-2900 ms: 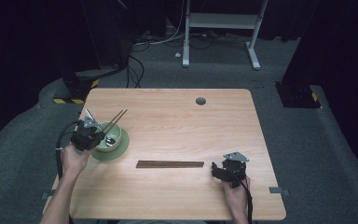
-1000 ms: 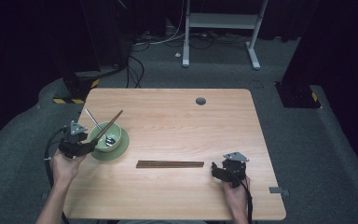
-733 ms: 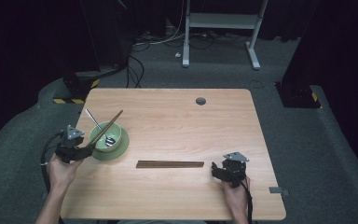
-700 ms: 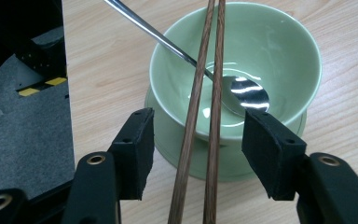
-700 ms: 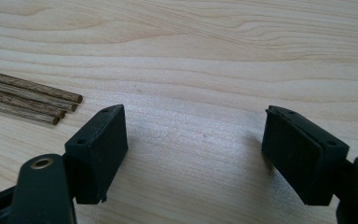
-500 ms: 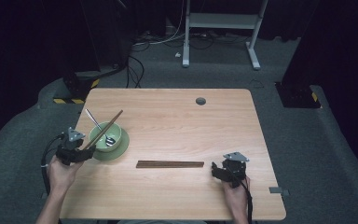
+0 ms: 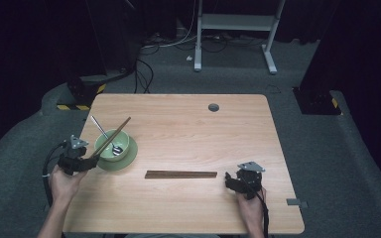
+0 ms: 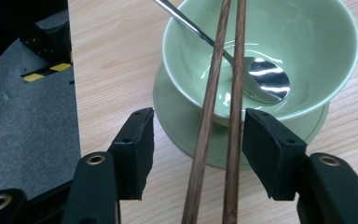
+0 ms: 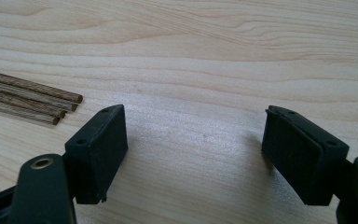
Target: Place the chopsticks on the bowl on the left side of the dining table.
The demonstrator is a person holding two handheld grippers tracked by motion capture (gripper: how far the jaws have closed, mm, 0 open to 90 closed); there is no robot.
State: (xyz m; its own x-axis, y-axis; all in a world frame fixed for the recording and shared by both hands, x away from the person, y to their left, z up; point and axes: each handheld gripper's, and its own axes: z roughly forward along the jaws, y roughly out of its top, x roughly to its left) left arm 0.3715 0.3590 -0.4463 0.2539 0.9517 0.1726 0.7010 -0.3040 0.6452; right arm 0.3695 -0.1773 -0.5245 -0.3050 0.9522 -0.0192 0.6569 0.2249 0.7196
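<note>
Chopsticks (image 8: 216, 116): one wooden pair rests across the rim of the green bowl (image 8: 307, 60), tips leaning up over it, lower ends running down between my left jaws
Grip on them: none; my left gripper (image 8: 198, 140) stands wide, with a gap between each pad and the wood, and its jaws have just been opening with the pair between them
Bowl: sits on a matching green saucer (image 7: 129, 156) near the table's left edge, with a metal spoon (image 8: 261, 79) lying inside, its handle sticking out over the far rim
Step in hand: I judge the pair is just set down in the bowl and let go
Remaining sticks: a dark bundle (image 7: 181, 174) lies flat mid-table, its ends showing just left of my right gripper (image 9: 193, 154)
Right gripper: jaws spread wide over bare wood, holding nothing
Table (image 7: 188, 129): light wood, otherwise bare
Next move: probably backing my left hand straight off without nudging the loose pair, then picking another pair from the bundle
</note>
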